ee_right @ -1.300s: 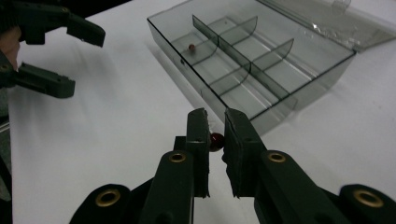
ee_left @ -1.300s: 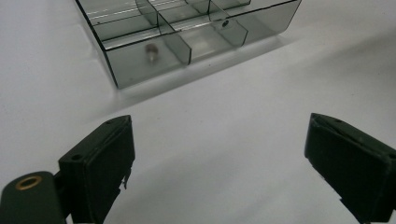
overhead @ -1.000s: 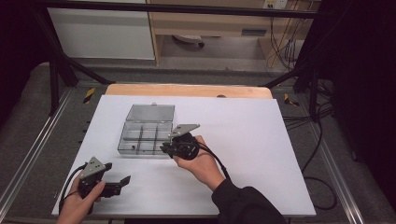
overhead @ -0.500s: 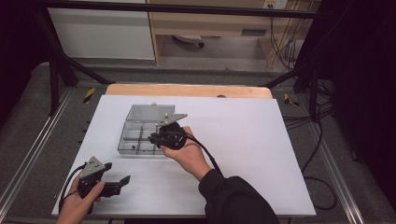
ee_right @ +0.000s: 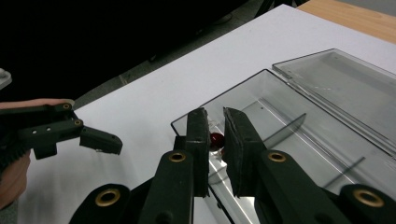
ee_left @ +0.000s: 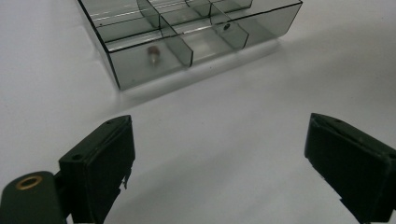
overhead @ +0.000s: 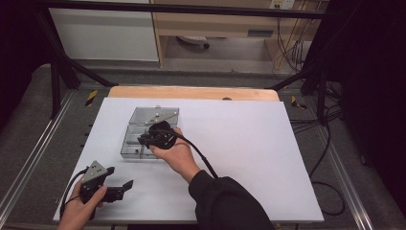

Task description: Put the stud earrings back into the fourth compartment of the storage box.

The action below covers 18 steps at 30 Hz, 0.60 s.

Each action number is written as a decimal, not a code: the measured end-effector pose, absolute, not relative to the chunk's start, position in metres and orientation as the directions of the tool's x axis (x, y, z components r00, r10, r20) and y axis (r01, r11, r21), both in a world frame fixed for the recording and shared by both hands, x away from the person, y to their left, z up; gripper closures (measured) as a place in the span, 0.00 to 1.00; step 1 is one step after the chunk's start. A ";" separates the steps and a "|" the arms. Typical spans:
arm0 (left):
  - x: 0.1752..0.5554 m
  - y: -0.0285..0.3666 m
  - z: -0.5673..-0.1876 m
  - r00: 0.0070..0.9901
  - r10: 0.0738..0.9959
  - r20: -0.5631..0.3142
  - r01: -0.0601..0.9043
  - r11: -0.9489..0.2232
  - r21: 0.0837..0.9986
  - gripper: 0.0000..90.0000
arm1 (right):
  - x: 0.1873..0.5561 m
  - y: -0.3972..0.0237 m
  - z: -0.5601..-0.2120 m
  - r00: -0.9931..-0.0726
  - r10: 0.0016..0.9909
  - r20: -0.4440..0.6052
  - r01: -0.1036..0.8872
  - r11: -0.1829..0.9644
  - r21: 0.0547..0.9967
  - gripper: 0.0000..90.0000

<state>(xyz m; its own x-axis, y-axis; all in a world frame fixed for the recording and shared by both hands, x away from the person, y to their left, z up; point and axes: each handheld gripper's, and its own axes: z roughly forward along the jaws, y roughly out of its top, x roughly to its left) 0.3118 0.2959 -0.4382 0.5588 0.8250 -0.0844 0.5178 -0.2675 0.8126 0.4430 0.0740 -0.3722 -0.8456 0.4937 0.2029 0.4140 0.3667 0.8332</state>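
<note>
A clear plastic compartment box [overhead: 128,146] lies on the white table with its lid [overhead: 155,115] folded open at the back. My right gripper [overhead: 142,140] hangs over the box's compartments. In the right gripper view its jaws [ee_right: 215,114] stand almost together with a small red piece [ee_right: 216,138] in the narrow gap, above a near compartment. My left gripper [overhead: 120,176] rests near the table's front left, apart from the box, open wide [ee_left: 219,121] with nothing between the jaws. A small brown part [ee_left: 153,52] and a dark part [ee_left: 227,27] lie in separate compartments.
The white sheet [overhead: 249,143] covers the table, with a wooden strip [overhead: 191,92] along the far edge. Metal frame rails [overhead: 28,158] run down both sides. Cables [overhead: 330,158] hang at the right.
My right gripper has moved left and away from me, from beside the box's right edge to above its compartments. The left gripper has stayed put, open.
</note>
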 end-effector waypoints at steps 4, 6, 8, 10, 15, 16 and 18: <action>0.312 0.296 -0.437 0.559 0.824 -0.089 0.514 -0.260 0.818 0.10 | 0.445 0.090 -0.379 -0.843 0.492 0.215 0.425 0.368 0.827 0.89; 0.312 0.297 -0.438 0.557 0.826 -0.088 0.517 -0.262 0.815 0.10 | 0.446 0.096 -0.381 -0.845 0.490 0.214 0.428 0.379 0.820 0.89; 0.312 0.297 -0.438 0.557 0.826 -0.086 0.517 -0.264 0.814 0.10 | 0.447 0.101 -0.383 -0.845 0.491 0.210 0.427 0.385 0.818 0.89; 0.312 0.297 -0.437 0.556 0.826 -0.087 0.516 -0.261 0.816 0.10 | 0.448 0.105 -0.385 -0.846 0.491 0.210 0.428 0.388 0.816 0.89; 0.312 0.297 -0.438 0.558 0.825 -0.087 0.517 -0.263 0.815 0.10 | 0.450 0.111 -0.387 -0.846 0.494 0.202 0.419 0.381 0.824 0.76; 0.312 0.297 -0.438 0.558 0.825 -0.088 0.518 -0.264 0.813 0.10 | 0.450 0.109 -0.387 -0.844 0.494 0.209 0.423 0.375 0.825 0.72; 0.312 0.297 -0.438 0.558 0.825 -0.088 0.518 -0.263 0.814 0.10 | 0.449 0.104 -0.384 -0.842 0.497 0.211 0.425 0.369 0.827 0.67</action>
<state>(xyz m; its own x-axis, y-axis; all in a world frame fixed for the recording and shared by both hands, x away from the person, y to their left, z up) 0.3117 0.2972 -0.4379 0.5582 0.8250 -0.0882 0.5179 -0.2634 0.8139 0.4489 0.1042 -0.3845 -0.8418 0.4970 0.2106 0.4247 0.3692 0.8266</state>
